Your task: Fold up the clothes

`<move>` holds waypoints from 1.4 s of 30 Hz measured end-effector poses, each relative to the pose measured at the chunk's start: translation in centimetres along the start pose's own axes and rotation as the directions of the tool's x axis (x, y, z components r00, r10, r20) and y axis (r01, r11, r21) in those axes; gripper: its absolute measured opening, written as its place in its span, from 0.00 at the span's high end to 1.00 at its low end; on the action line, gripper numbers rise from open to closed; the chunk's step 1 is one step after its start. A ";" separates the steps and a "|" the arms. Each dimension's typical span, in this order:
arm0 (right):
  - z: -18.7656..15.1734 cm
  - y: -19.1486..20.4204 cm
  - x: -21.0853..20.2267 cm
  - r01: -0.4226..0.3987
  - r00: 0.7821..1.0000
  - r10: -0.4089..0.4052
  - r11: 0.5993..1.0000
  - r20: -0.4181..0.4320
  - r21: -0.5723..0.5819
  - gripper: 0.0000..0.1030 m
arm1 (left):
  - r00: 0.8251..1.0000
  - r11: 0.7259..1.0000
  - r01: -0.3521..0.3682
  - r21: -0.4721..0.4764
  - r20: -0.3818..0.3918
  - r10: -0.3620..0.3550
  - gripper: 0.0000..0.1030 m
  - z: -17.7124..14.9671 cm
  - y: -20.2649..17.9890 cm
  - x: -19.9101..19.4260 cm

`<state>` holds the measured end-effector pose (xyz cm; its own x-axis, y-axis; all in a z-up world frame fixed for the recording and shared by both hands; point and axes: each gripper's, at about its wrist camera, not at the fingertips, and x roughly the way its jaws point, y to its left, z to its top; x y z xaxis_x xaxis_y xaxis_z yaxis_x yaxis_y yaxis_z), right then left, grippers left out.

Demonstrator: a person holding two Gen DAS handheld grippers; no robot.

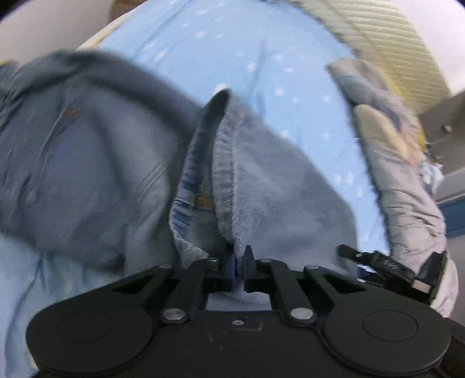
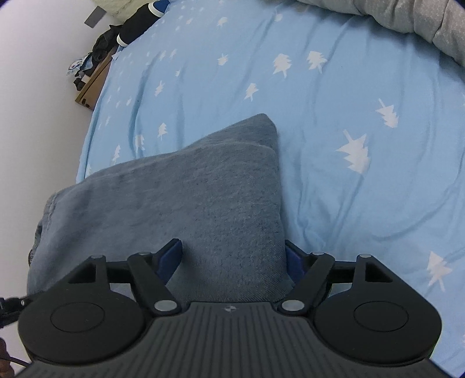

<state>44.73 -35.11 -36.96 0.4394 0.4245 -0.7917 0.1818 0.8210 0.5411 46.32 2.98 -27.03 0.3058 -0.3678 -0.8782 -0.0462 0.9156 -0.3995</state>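
Observation:
Blue-grey denim jeans lie bunched on a light blue bed sheet printed with white trees. My left gripper is shut on a stitched edge of the jeans, which rises in a fold straight ahead of the pads. In the right wrist view a folded part of the jeans lies flat on the sheet. My right gripper stands open over its near end, the cloth lying between the wide blue pads. The right gripper also shows at the right edge of the left wrist view.
A grey quilt is heaped along the far right of the bed, also seen as grey quilt. Beside the bed's far left corner stand a cardboard box and dark clothes. A ribbed yellow mat lies beyond the bed.

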 end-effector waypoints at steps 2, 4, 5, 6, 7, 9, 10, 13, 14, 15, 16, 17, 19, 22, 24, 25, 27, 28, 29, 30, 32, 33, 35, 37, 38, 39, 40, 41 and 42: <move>-0.1 -0.2 0.4 -0.001 1.000 0.001 1.000 -0.012 0.016 0.28 | 0.999 0.999 -0.038 -0.022 -0.028 0.037 0.95 -0.3 0.9 1.2; -0.2 -0.2 0.8 -0.002 1.000 0.002 1.000 -0.028 0.026 0.29 | 0.998 0.996 -0.053 -0.070 -0.050 0.049 0.91 -0.4 1.8 2.4; -0.2 -0.1 0.9 0.004 1.000 -0.003 1.000 -0.031 0.025 0.29 | 0.997 0.995 -0.060 -0.078 -0.050 0.056 0.90 -0.4 1.9 2.5; -0.2 0.0 1.0 0.008 0.999 -0.008 1.000 -0.033 0.024 0.31 | 0.997 0.994 -0.066 -0.086 -0.049 0.062 0.89 -0.5 1.9 2.7; -0.2 0.0 1.0 0.012 0.999 -0.011 1.000 -0.035 0.026 0.34 | 0.997 0.993 -0.072 -0.091 -0.048 0.067 0.88 -0.5 2.0 2.8; -0.2 0.1 0.9 0.014 0.999 -0.013 0.999 -0.041 0.030 0.51 | 0.996 0.993 -0.081 -0.086 -0.044 0.077 0.79 -0.4 1.7 2.6; -0.1 0.2 0.6 0.016 0.999 -0.015 0.999 -0.042 0.032 0.55 | 0.995 0.993 -0.091 -0.081 -0.040 0.088 0.76 -0.2 1.5 2.4; 0.0 1.1 -0.5 0.029 0.999 -0.028 0.999 -0.040 0.034 0.74 | 0.993 0.990 -0.116 -0.076 -0.016 0.115 0.56 0.3 1.1 1.3; 0.0 1.6 -1.0 0.029 0.999 -0.028 0.999 -0.037 0.034 0.79 | 0.993 0.990 -0.122 -0.077 -0.003 0.122 0.50 0.4 1.1 0.8; 0.0 2.1 -1.5 0.028 0.999 -0.026 0.999 -0.034 0.032 0.83 | 0.992 0.989 -0.129 -0.078 0.010 0.130 0.48 0.6 1.2 0.3; 0.0 2.7 -2.1 0.022 0.999 -0.021 0.999 -0.028 0.030 0.85 | 0.991 0.988 -0.133 -0.079 0.022 0.135 0.48 0.7 1.3 -0.3; 0.0 3.3 -2.8 0.016 1.000 -0.015 1.000 -0.022 0.027 0.87 | 0.991 0.988 -0.130 -0.080 0.033 0.133 0.48 0.8 1.5 -0.9; -0.1 4.5 -4.4 0.001 1.000 -0.001 0.999 -0.005 0.034 0.89 | 0.990 0.989 -0.124 -0.084 0.055 0.129 0.48 0.9 2.1 -2.2; 0.0 6.7 -7.7 -0.040 0.998 0.038 0.998 0.047 0.045 0.91 | 0.987 0.986 -0.126 -0.106 0.084 0.135 0.47 0.7 3.6 -4.5; 0.3 8.2 -10.0 -0.057 0.994 0.053 0.997 0.091 0.043 0.92 | 0.985 0.984 -0.127 -0.125 0.101 0.140 0.47 0.2 4.7 -6.0; 0.5 8.9 -11.2 -0.066 0.992 0.061 0.997 0.111 0.042 0.92 | 0.984 0.983 -0.126 -0.133 0.107 0.141 0.47 0.0 5.2 -6.8; 0.8 10.3 -13.5 -0.077 0.987 0.073 0.997 0.145 0.025 0.92 | 0.983 0.981 -0.125 -0.148 0.119 0.143 0.47 -0.6 6.3 -8.4; 1.0 10.9 -14.7 -0.078 0.983 0.075 0.997 0.165 0.014 0.92 | 0.982 0.980 -0.124 -0.154 0.125 0.144 0.46 -0.9 6.8 -9.2; 1.2 11.5 -15.9 -0.077 0.980 0.075 0.997 0.185 0.003 0.92 | 0.981 0.980 -0.123 -0.154 0.133 0.144 0.46 -1.2 7.2 -10.0; 1.3 11.8 -17.0 -0.068 0.977 0.069 0.998 0.203 -0.008 0.92 | 0.980 0.980 -0.121 -0.156 0.139 0.143 0.46 -1.5 7.6 -10.6; 1.5 12.0 -18.8 -0.042 0.973 0.043 0.999 0.226 -0.012 0.92 | 0.979 0.980 -0.115 -0.159 0.151 0.139 0.46 -2.1 8.2 -11.8; 1.6 12.0 -19.6 -0.021 0.972 0.023 1.000 0.232 -0.008 0.92 | 0.978 0.981 -0.109 -0.160 0.157 0.134 0.46 -2.4 8.3 -12.2; 1.8 12.5 -20.6 0.030 0.969 -0.025 0.999 0.244 -0.018 0.92 | 0.978 0.982 -0.097 -0.160 0.169 0.124 0.46 -3.1 8.5 -13.1; 1.7 13.5 -20.7 0.093 0.967 -0.076 0.994 0.242 -0.060 0.92 | 0.978 0.983 -0.087 -0.159 0.175 0.115 0.46 -3.7 8.6 -13.6; 1.5 14.1 -20.3 0.104 0.969 -0.088 0.993 0.230 -0.058 0.92 | 0.978 0.984 -0.082 -0.159 0.178 0.110 0.46 -3.9 8.6 -13.9; 1.3 14.8 -19.5 0.114 0.971 -0.098 0.992 0.217 -0.062 0.92 | 0.978 0.984 -0.077 -0.162 0.180 0.107 0.46 -4.1 8.8 -14.1; 1.0 15.7 -18.7 0.123 0.973 -0.105 0.989 0.208 -0.078 0.92 | 0.978 0.983 -0.073 -0.166 0.183 0.104 0.46 -4.4 9.0 -14.4; 0.6 16.7 -17.8 0.123 0.974 -0.101 0.988 0.205 -0.097 0.91 | 0.977 0.983 -0.070 -0.170 0.187 0.102 0.46 -4.6 9.2 -14.6; 0.1 17.9 -16.7 0.111 0.976 -0.086 0.987 0.202 -0.114 0.91 | 0.976 0.982 -0.070 -0.174 0.190 0.104 0.46 -4.7 9.4 -14.9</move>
<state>40.72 -27.54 -13.99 0.5905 0.2665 -0.7617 0.1277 0.9012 0.4143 36.86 16.34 -18.95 0.4748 -0.2332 -0.8487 -0.2321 0.8969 -0.3763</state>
